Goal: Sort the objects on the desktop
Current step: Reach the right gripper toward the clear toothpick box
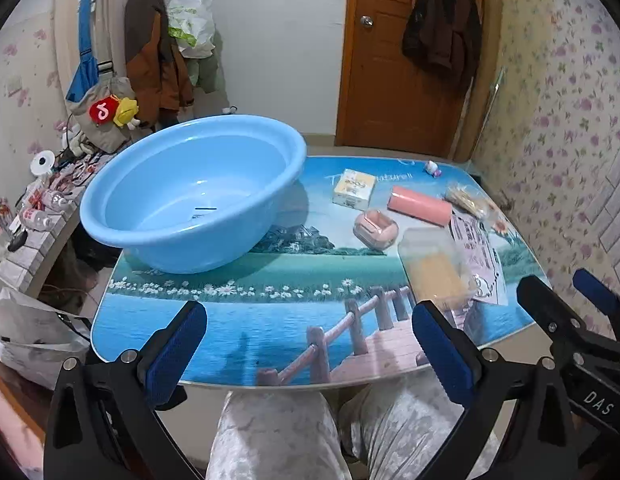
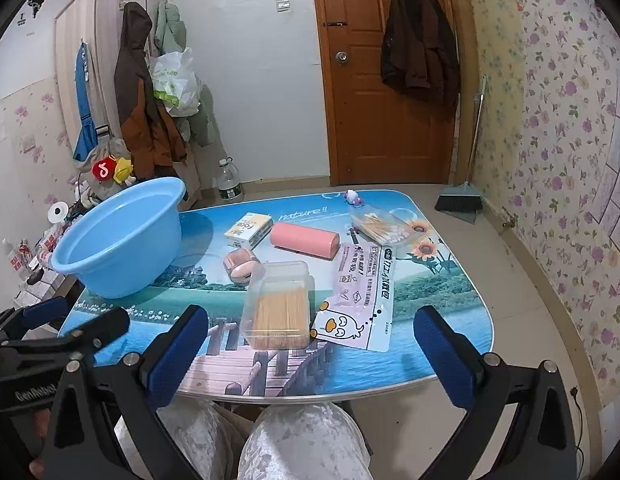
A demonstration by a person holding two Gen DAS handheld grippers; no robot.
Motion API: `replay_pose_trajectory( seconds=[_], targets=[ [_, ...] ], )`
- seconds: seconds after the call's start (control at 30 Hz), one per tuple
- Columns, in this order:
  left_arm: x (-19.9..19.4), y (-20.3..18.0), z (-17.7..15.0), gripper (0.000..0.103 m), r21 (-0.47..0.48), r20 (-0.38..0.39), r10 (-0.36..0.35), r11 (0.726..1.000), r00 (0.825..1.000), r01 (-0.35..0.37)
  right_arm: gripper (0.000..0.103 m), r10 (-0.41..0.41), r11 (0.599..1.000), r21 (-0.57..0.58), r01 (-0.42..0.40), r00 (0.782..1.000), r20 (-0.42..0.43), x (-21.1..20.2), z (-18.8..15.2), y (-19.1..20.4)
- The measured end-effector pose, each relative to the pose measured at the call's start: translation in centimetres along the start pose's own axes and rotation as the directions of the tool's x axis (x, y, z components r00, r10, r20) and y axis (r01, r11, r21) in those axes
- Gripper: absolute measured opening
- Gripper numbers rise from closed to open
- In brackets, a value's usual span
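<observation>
2 grippers hover over the near table edge, tilted down: left gripper (image 1: 310, 354) and right gripper (image 2: 310, 354), jaws spread wide, nothing between. Past them sits a clear plastic toothpick box (image 2: 278, 304), then a smooth pink cylinder (image 2: 303, 239), with a round glossy blue basin (image 2: 117, 240) far left.

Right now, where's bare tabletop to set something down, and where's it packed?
Free: the near strip of the table, in front of the blue basin and the clear toothpick box. The basin is empty too. Crowded: the middle and right, where the pink roll, the tissue pack, the cotton swabs and the flat pouch sit close together.
</observation>
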State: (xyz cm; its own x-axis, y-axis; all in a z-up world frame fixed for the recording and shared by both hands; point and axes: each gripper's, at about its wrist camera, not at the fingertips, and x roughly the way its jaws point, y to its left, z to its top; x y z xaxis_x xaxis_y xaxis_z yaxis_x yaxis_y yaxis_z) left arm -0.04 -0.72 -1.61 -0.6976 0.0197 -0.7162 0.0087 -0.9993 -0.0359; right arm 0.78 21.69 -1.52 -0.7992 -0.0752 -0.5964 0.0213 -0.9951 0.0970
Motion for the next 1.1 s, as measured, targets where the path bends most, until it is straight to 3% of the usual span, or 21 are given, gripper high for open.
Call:
replay_pose_trajectory(
  seconds=[0.27,0.37,0.47,0.57,0.63,0.73,0.83,0.93,1.1],
  targets=[
    [0.1,0.7,0.4,0.103,-0.047,-0.017,-0.043,0.998,0.999,0.043,0.103,-0.003,1.0,0.011,0.003,1.0,0.005,-0.1,0.0,-0.3],
    [0.1,1.0,0.5,0.103,-0.065,-0.017,-0.009,0.998,1.0,0.008,0.103,0.003,1.0,0.013,-0.003,1.0,0.011,-0.2,0.1,-0.3],
    [-0.4,1.4,0.6,0.103,-0.079,0.019,-0.016,0.997,1.0,0.017,0.103,-0.002,1.0,0.009,0.002,0.999,0.038,-0.5,0.1,-0.3],
    [-1.2,1.7,0.5,0.103,-0.068,0.128,-0.06,0.995,0.99,0.07,0.103,0.016,0.999,0.031,-0.019,0.994,0.107,-1.4,0.3,-0.5],
    [-0.8,2.1,0.6,0.103,-0.087,0.114,-0.108,0.989,0.988,0.118,0.103,0.001,1.0,0.006,-0.002,0.989,0.151,-2.0,0.6,-0.2],
    [0.3,2.6,0.7,0.103,-0.13,0.035,-0.112,0.985,0.993,0.115,0.103,0.027,1.0,-0.004,-0.027,0.997,0.067,-1.1,1.0,-0.1],
    [0.6,1.9,0.8,0.103,-0.095,0.014,-0.063,0.993,0.998,0.064,0.103,-0.007,1.0,0.023,0.008,1.0,-0.018,0.2,0.6,-0.4],
    [0.6,2.0,0.9,0.103,-0.11,0.004,-0.104,0.989,0.995,0.104,0.103,-0.006,1.0,0.014,0.007,1.0,-0.025,0.4,0.2,-0.5],
    [0.6,1.9,0.8,0.103,-0.083,0.018,-0.009,0.996,1.0,0.01,0.103,-0.022,1.0,-0.008,0.022,1.0,-0.001,0.2,0.2,-0.5]
  ],
)
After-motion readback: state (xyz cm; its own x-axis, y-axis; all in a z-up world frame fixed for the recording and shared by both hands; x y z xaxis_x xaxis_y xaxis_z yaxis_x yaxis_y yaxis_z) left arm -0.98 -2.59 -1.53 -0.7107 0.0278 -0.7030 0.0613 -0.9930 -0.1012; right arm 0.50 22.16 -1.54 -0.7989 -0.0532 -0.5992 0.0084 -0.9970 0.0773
